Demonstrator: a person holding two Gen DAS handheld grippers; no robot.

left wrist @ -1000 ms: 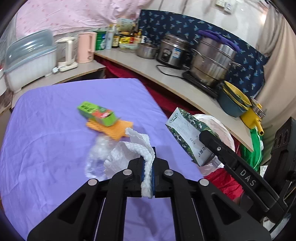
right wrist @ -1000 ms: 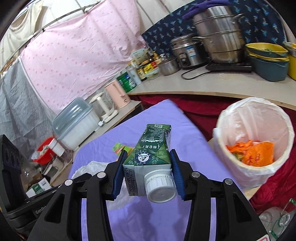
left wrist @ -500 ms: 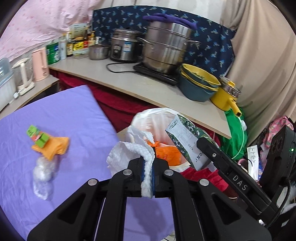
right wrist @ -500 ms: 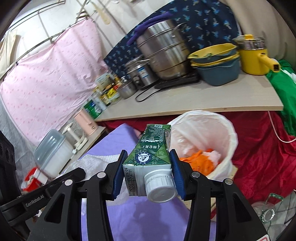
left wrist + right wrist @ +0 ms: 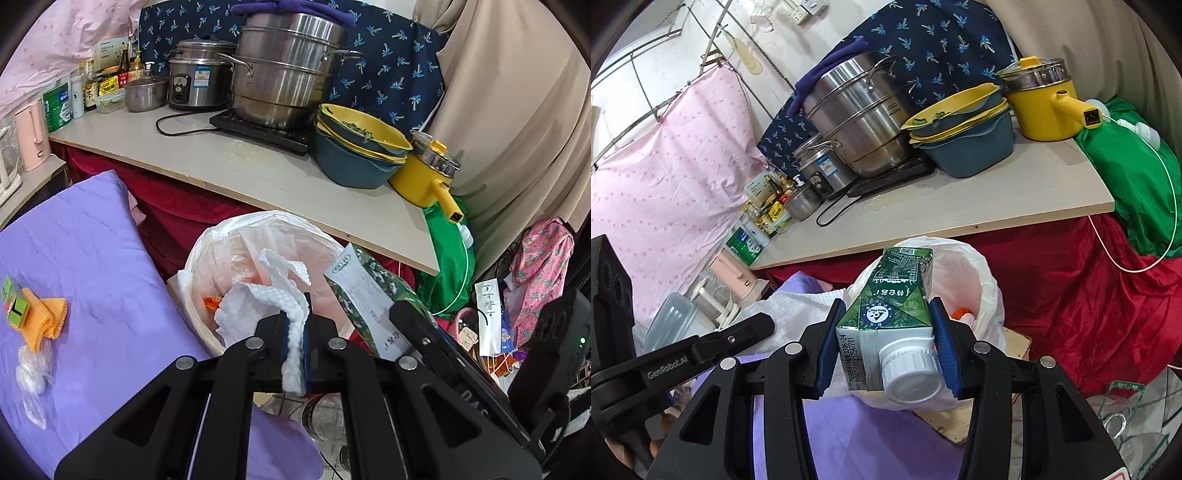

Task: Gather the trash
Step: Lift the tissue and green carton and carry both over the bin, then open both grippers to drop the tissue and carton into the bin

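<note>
The left tongs [image 5: 295, 343] pinch a white paper towel [image 5: 258, 306] tight. The towel hangs just in front of them, over the bin with a white bag [image 5: 207, 243]. The right tongs [image 5: 886, 343] squeeze a green carton [image 5: 894, 310] with a white cap. The bin sits right past the carton. To the left of the left tongs, an orange cloth [image 5: 46, 321] lies on the purple worktop [image 5: 85, 251].
</note>
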